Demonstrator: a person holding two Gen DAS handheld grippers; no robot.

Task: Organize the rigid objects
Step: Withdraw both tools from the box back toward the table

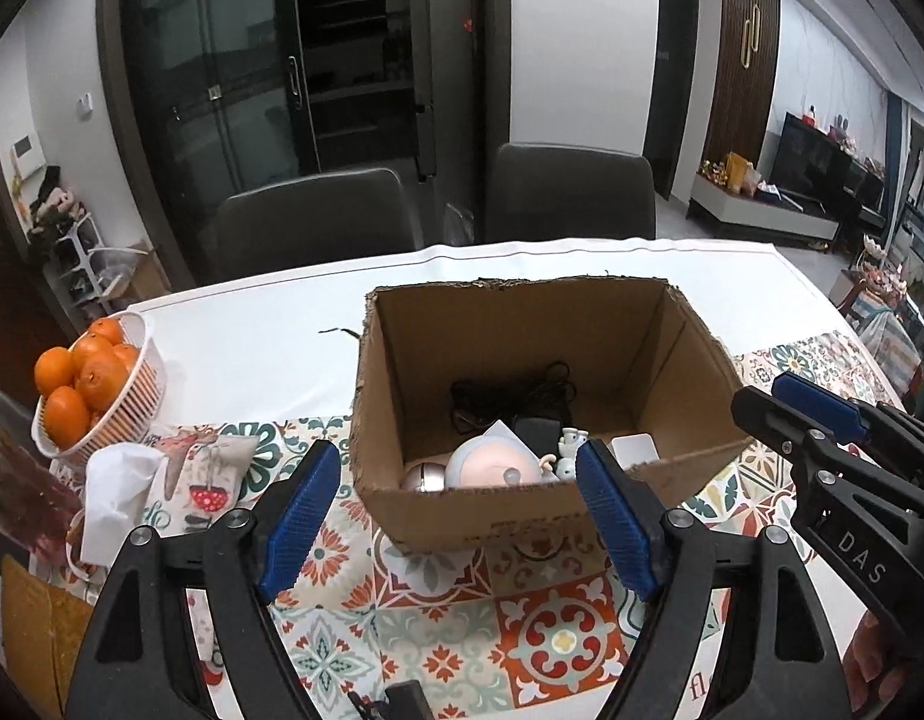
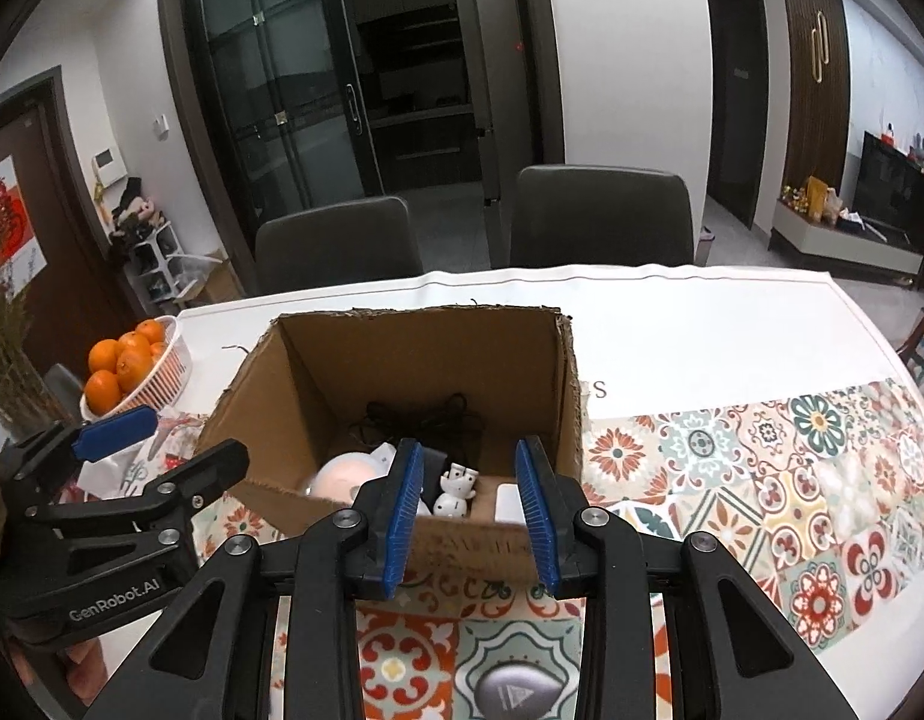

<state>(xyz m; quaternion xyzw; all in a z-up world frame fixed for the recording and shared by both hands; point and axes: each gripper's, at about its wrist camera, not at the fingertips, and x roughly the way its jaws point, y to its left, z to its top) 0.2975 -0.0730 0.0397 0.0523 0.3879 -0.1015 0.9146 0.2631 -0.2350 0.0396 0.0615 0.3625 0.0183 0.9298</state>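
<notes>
An open cardboard box (image 1: 498, 510) (image 2: 264, 408) stands on the patterned tablecloth. Inside lie a black cable (image 1: 510, 390) (image 2: 426, 414), a round pink-faced toy (image 1: 492, 462) (image 2: 342, 474), a small white figurine (image 1: 567, 450) (image 2: 456, 489), a metallic ball (image 1: 423, 477) and a white block (image 1: 633, 450) (image 2: 507, 501). My left gripper (image 1: 456, 468) is open and empty just before the box's near wall. My right gripper (image 2: 471, 468) is open and empty at the near wall too. A grey rounded device (image 2: 516, 690) lies on the table under the right gripper.
A white basket of oranges (image 1: 96, 390) (image 2: 138, 366) stands at the left, with a tissue (image 1: 114, 492) and a printed pouch (image 1: 204, 474) beside it. Two dark chairs (image 1: 318, 216) (image 2: 600, 216) stand behind the table. The right gripper shows at the left view's right edge (image 1: 822, 420).
</notes>
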